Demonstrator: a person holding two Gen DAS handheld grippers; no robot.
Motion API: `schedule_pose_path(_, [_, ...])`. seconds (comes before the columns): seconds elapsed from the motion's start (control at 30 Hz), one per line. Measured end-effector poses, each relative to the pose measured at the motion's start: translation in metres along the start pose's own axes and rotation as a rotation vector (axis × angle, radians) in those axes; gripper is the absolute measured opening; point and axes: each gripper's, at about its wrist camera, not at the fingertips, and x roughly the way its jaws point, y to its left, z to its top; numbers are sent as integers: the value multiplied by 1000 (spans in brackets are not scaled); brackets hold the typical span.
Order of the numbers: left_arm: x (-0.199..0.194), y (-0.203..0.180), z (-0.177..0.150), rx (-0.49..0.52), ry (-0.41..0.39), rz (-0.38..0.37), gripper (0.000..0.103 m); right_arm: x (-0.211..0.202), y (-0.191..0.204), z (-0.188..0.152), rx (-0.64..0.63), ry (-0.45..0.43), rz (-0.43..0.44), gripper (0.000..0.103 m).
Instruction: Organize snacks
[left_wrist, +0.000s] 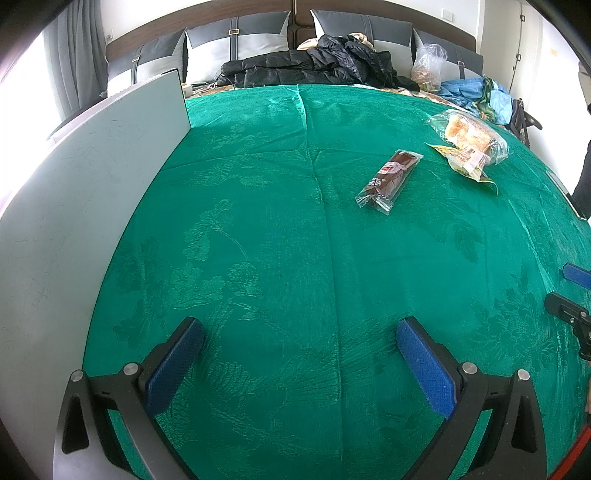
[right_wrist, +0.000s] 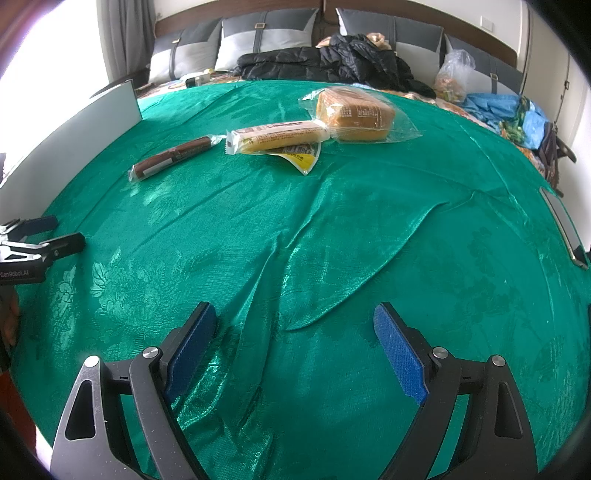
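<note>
**Both grippers empty, snacks still loose on the green cloth**

The left gripper hangs just above the green cloth with its blue pads spread wide and nothing between them. The right gripper is likewise released and empty, low over a rumpled fold of the same cloth. Each gripper shows at the edge of the other's view, so they sit side by side at the near edge of the counter.

Farther out lie the snacks. A chocolate bar in clear wrap lies nearest the left gripper's side, well apart from both grippers. Just beyond it a long yellow packaged cake rests on a flat yellow packet, and a bagged bread loaf touches the cake's far end. A pale board stands along the left edge of the counter.

By my judgement the task has barely begun: no snack is gripped, no container for them is visible, and all four packages remain to be arranged.
</note>
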Motion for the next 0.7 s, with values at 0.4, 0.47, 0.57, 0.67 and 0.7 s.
schedule_pose_path(0.4, [1, 4, 8, 86, 42, -47, 103, 0, 0, 0, 1, 0, 2, 89])
schedule_pose_path(0.47, [0, 10, 9, 76, 29, -53, 103, 1, 0, 0, 1, 0, 1, 89])
schedule_pose_path(0.57, [-2, 13, 5, 65, 2, -40, 103, 1, 0, 0, 1, 0, 1, 89])
schedule_pose_path(0.67, [-2, 14, 6, 60, 1, -45, 103, 1, 1, 0, -1, 0, -1, 89])
schedule_pose_path(0.7, [-3, 14, 6, 60, 1, -44, 103, 1, 0, 0, 1, 1, -4, 90])
